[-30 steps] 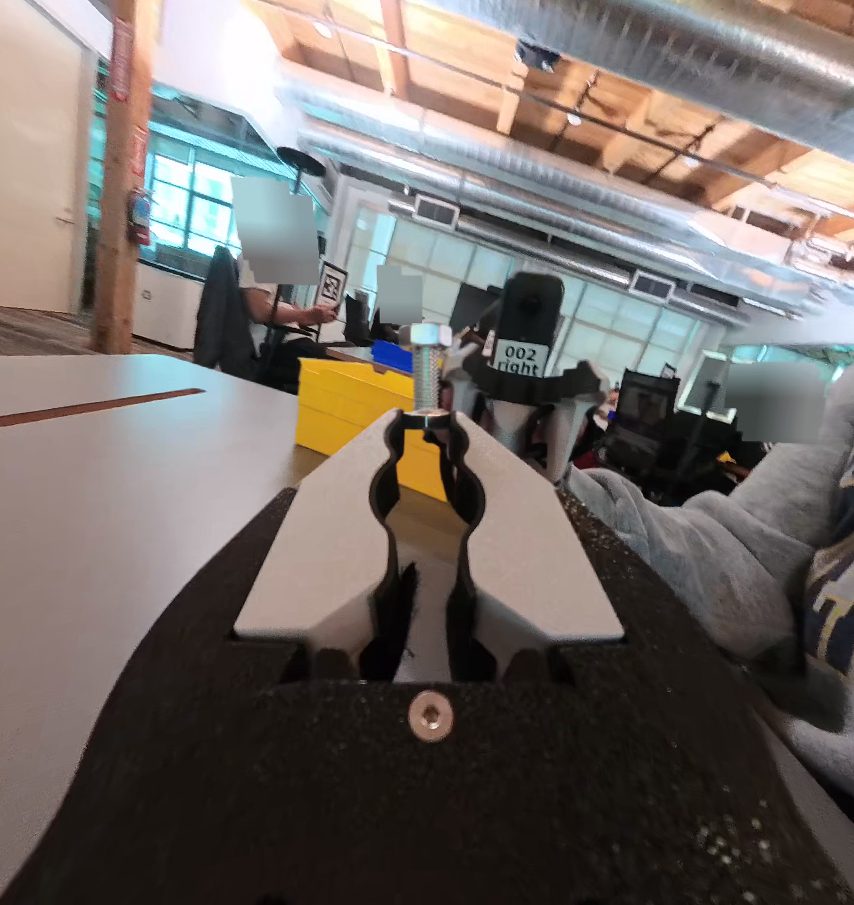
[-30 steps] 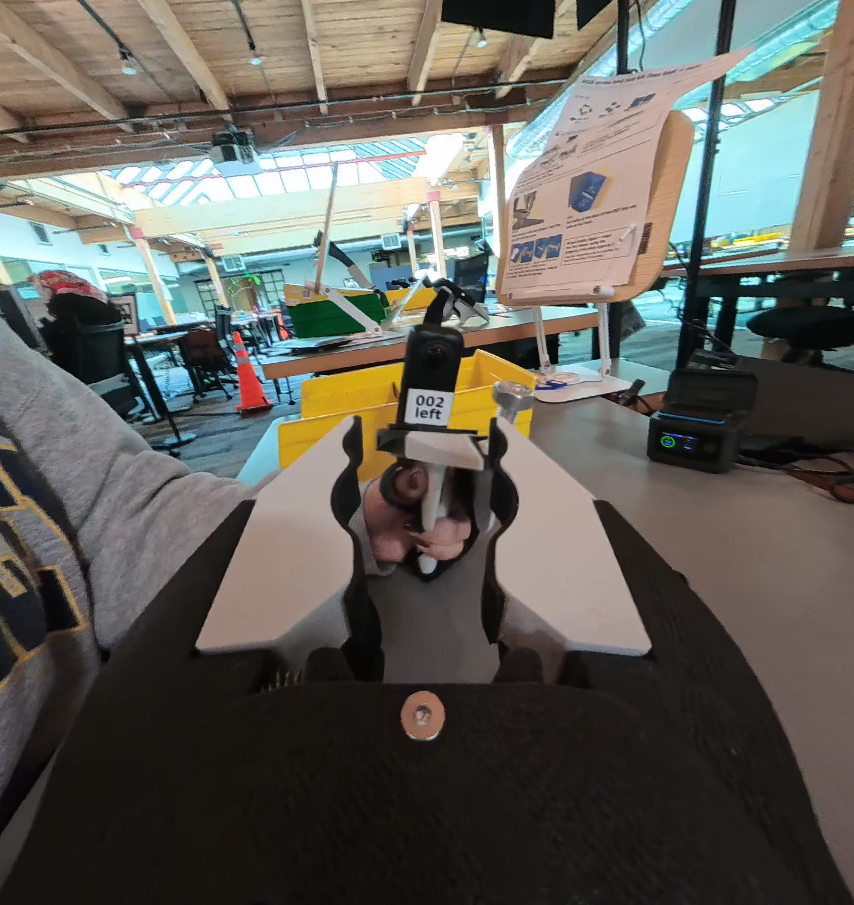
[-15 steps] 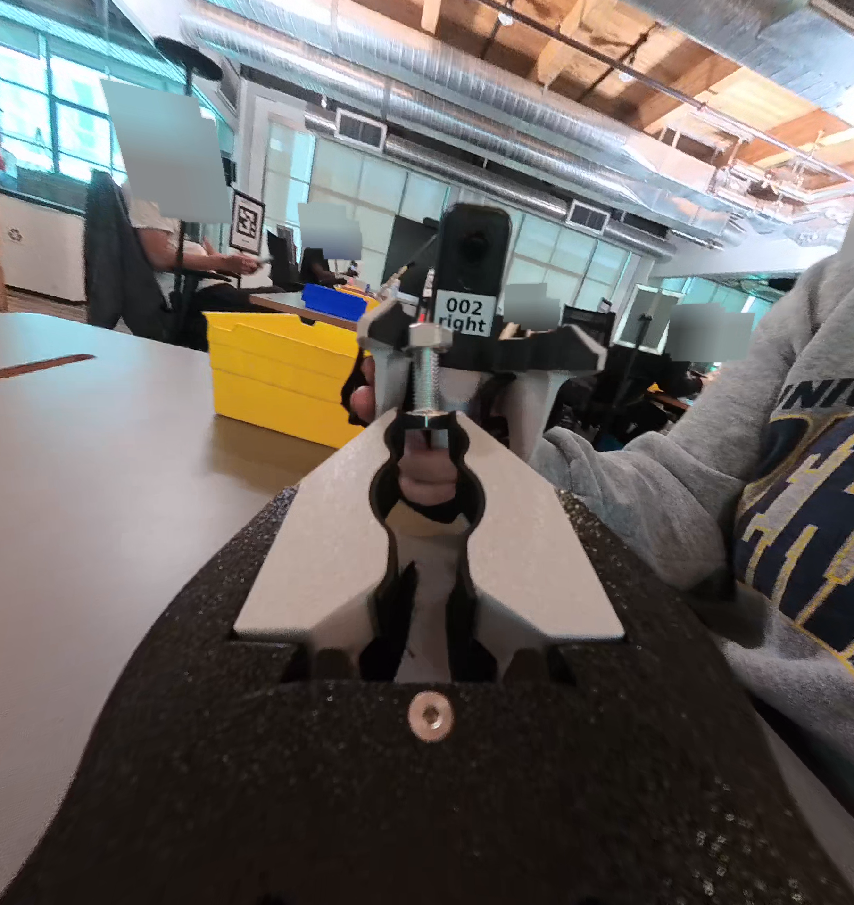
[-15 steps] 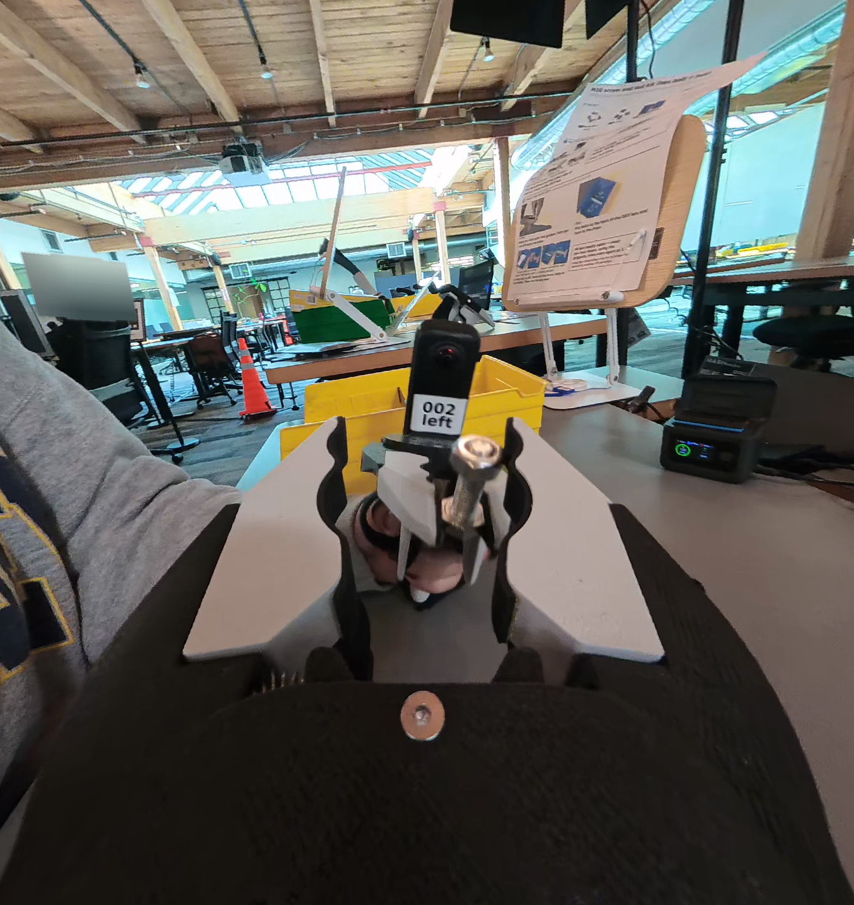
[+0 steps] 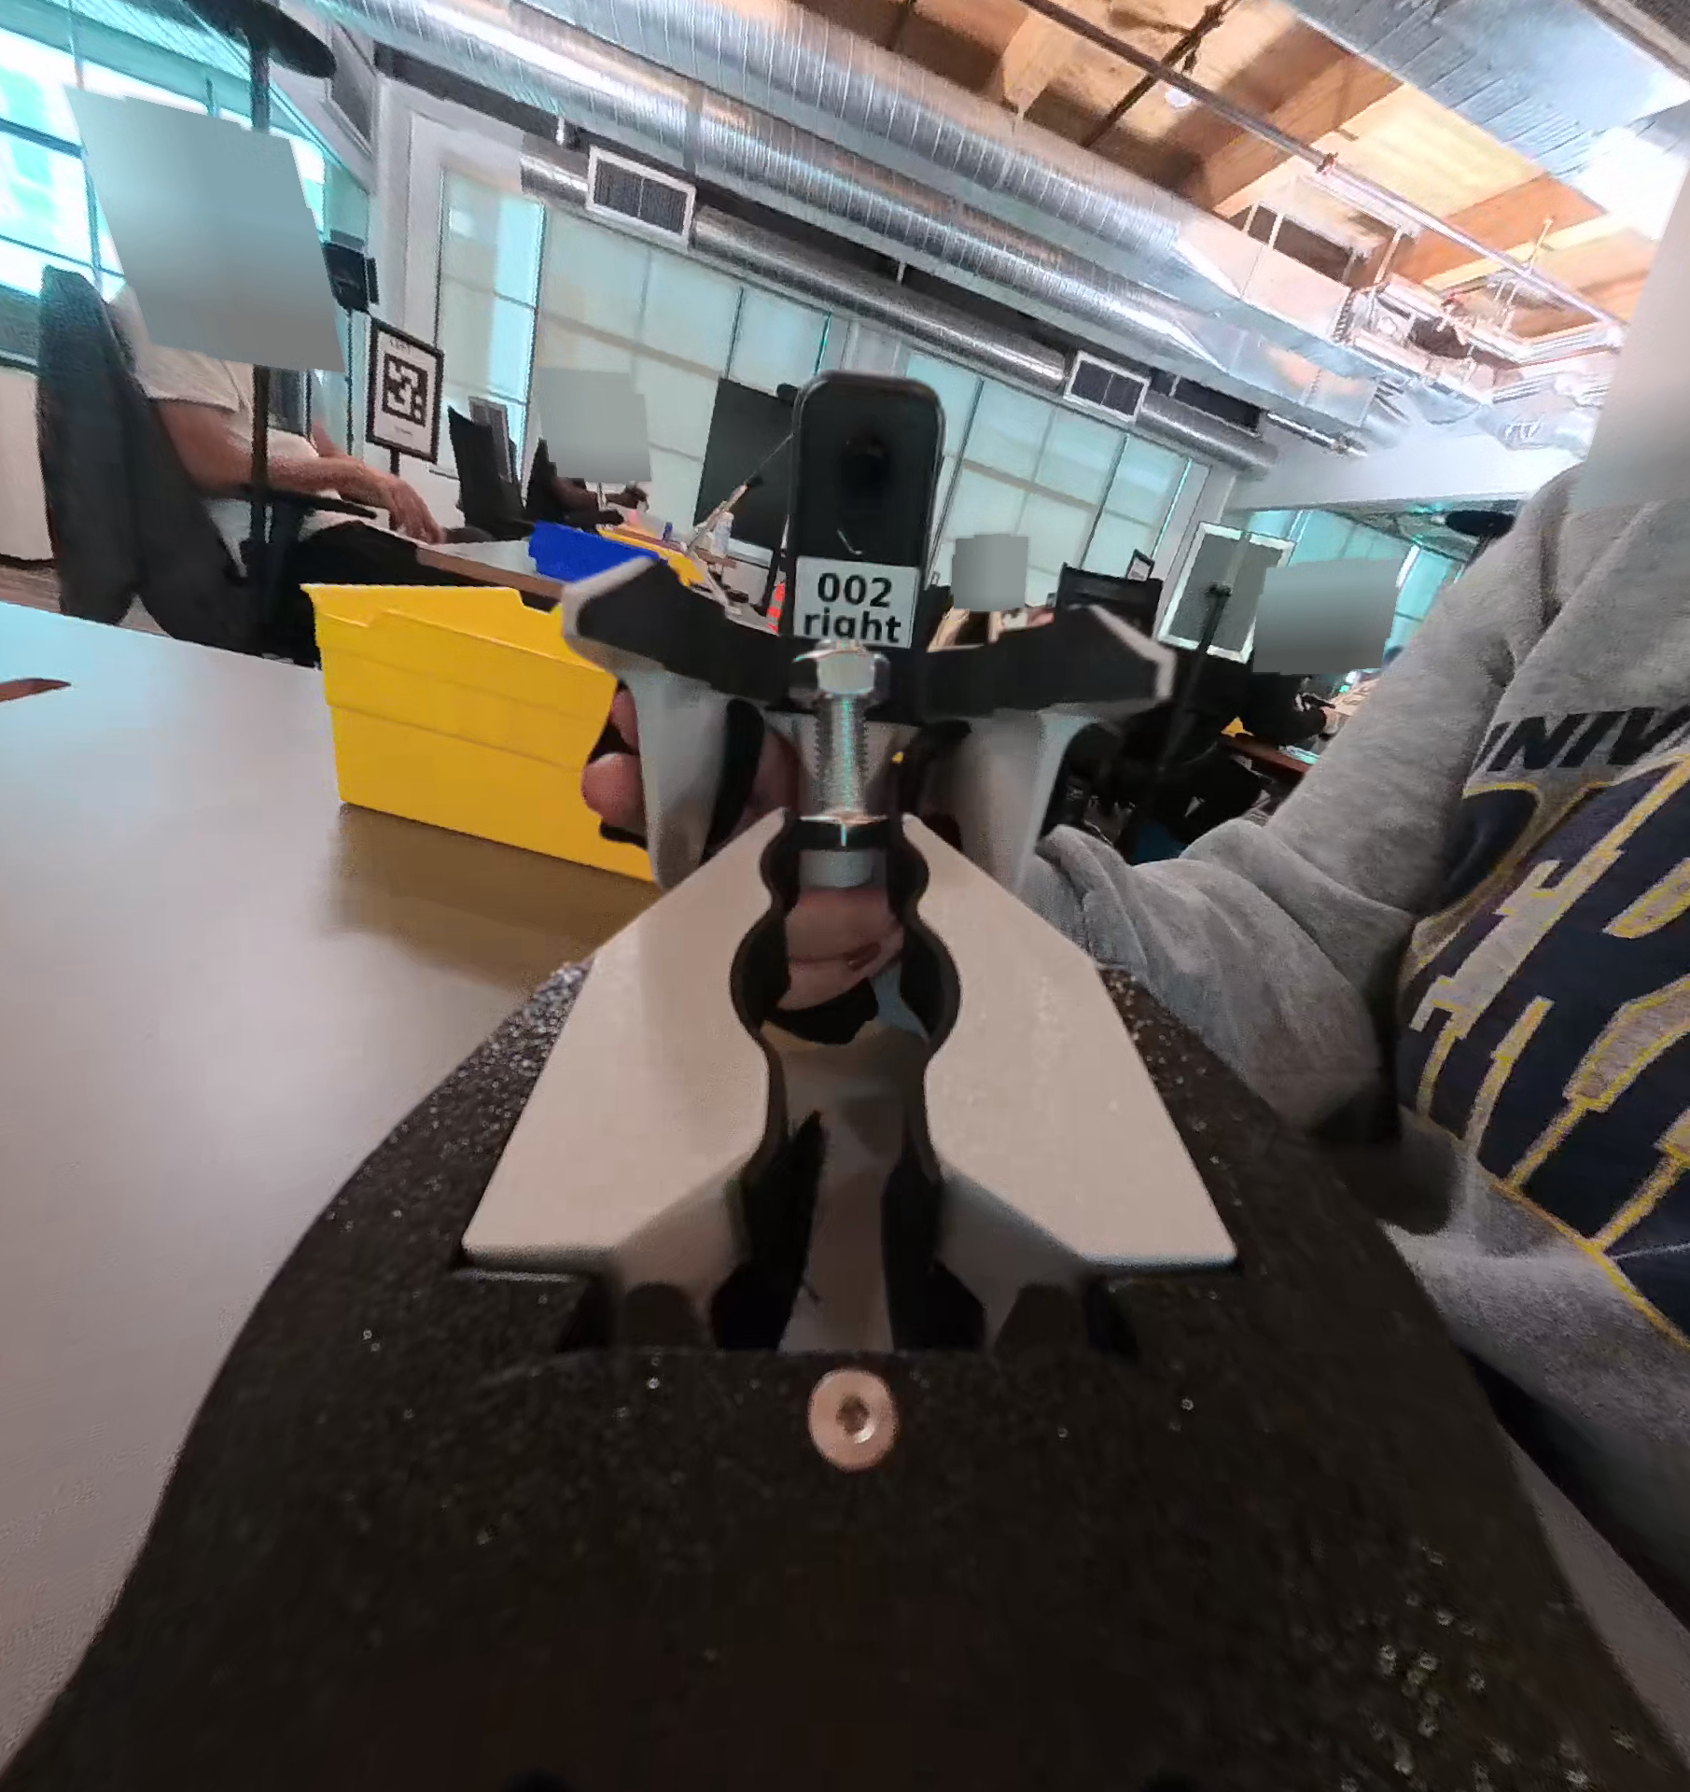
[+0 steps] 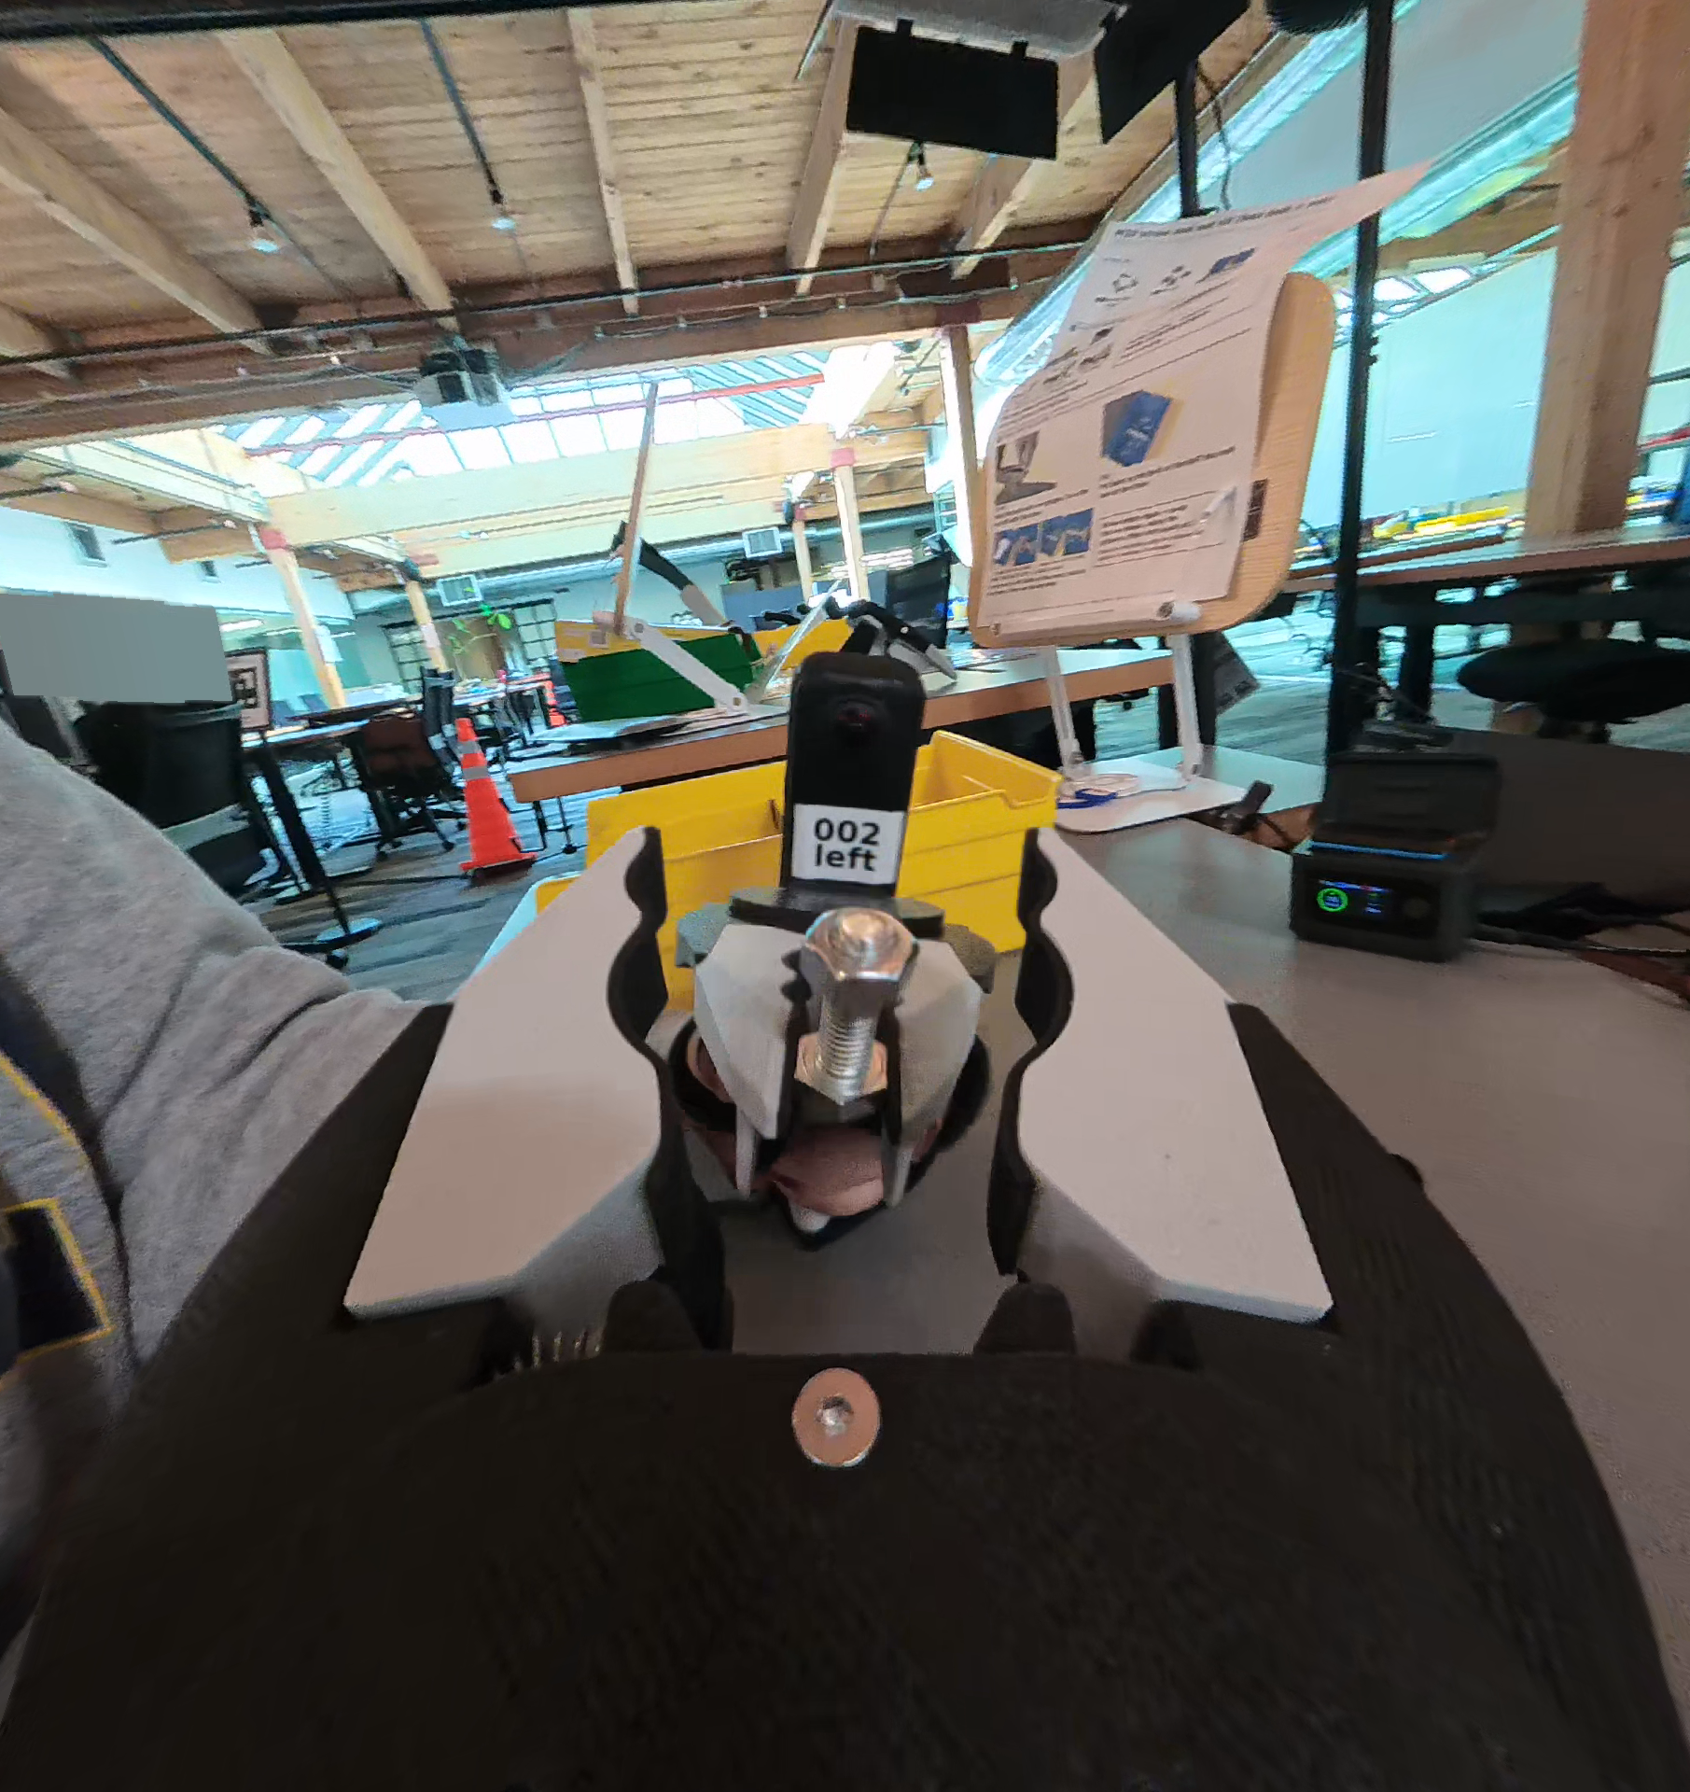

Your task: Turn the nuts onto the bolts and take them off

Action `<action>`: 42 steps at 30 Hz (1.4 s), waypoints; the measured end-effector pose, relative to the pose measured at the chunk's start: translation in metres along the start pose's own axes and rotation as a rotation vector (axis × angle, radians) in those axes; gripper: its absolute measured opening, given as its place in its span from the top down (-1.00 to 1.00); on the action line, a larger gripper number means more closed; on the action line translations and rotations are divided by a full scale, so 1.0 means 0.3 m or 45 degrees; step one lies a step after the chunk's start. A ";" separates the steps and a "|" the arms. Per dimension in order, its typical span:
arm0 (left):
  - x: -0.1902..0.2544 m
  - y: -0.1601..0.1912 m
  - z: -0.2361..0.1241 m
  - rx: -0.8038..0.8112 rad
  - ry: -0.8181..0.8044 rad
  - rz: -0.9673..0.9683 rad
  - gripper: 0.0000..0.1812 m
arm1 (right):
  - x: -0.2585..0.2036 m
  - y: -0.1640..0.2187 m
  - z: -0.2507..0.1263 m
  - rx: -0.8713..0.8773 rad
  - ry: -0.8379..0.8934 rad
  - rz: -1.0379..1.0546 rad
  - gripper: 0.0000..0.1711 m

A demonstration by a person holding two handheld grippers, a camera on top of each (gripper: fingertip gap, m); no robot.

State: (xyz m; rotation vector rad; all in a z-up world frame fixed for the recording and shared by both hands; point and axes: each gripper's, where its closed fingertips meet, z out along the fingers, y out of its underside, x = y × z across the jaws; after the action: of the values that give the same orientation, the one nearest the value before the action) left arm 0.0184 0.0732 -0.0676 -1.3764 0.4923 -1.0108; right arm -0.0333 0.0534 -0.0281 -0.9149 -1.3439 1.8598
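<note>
- My left gripper was closed on the lower end of the bolt, its pale fingers pinching just at and under the nut.
- The bolt stood upright out of the fingertips, hex head on top, with the nut threaded low on the shank, touching the finger tips.
- From the right wrist view, the same bolt tilted slightly toward the camera, and the nut sat at the left gripper's tips.
- My right gripper was spread wide and gripped nothing; its two fingers flanked the bolt without touching it.
- In the left wrist view, the right gripper faced me just beyond the bolt head; whether its tips reached the head I could not tell, since the bolt covered that spot.
- A yellow bin sat on the grey table, far and left of the grippers.
- A grey sweatshirt sleeve filled the right side.
- A small black device with a lit screen sat on the table far right in the right wrist view.
</note>
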 end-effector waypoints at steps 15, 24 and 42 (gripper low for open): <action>-0.040 -0.070 -0.081 0.125 -0.082 -0.012 0.84 | 0.019 0.007 -0.011 0.001 0.016 0.014 0.26; -0.065 -0.051 -0.072 0.116 -0.118 -0.055 0.84 | -0.003 0.010 -0.004 0.007 -0.048 0.052 0.17; -0.069 -0.066 -0.071 0.144 -0.138 -0.071 0.84 | 0.005 -0.009 -0.013 0.069 -0.055 0.100 0.23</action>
State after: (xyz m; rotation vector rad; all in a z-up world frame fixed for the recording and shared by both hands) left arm -0.0152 0.0801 -0.0582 -1.3417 0.3127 -0.9883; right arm -0.0305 0.0573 -0.0268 -0.9159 -1.2931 1.9762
